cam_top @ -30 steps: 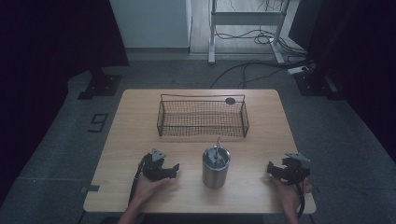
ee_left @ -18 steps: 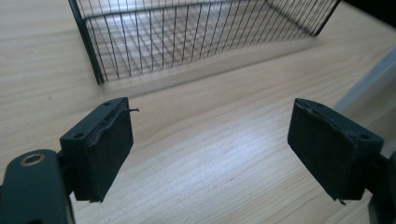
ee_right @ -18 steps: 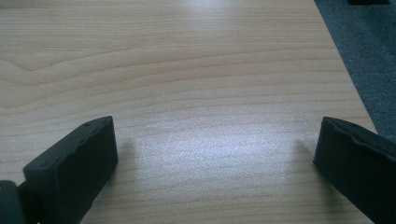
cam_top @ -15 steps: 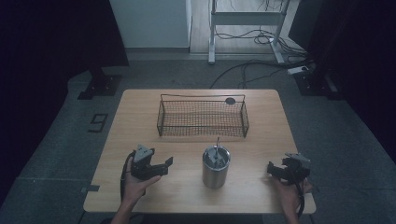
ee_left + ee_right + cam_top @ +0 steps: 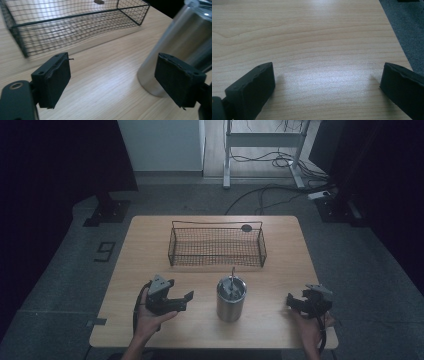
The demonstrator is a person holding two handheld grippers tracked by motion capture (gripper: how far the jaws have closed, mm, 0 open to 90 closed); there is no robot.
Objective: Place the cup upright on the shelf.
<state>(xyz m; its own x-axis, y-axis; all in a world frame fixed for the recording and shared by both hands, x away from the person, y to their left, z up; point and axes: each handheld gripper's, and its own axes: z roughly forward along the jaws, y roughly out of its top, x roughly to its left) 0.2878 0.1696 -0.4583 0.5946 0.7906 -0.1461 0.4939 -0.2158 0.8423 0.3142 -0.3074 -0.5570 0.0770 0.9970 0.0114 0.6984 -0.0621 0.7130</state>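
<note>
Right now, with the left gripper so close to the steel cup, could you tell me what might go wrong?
The left gripper is open and lifted beside the steel cup; one of its fingers sits close to the wall, so a sideways swing could tip the tall cup. The utensils standing inside could then spill out. The right gripper sits near the table edge and might slip off.

Wire basket [image 5: 216, 246] sits at back-centre of bench [image 5: 150, 235]. Steel cup [image 5: 230, 298] stands in front of it, near front edge, w/ a utensil [image 5: 232, 276] in it. Left gripper [image 5: 176, 299] just left of cup, right gripper [image 5: 303, 302] well apart at bench's right edge.
</note>
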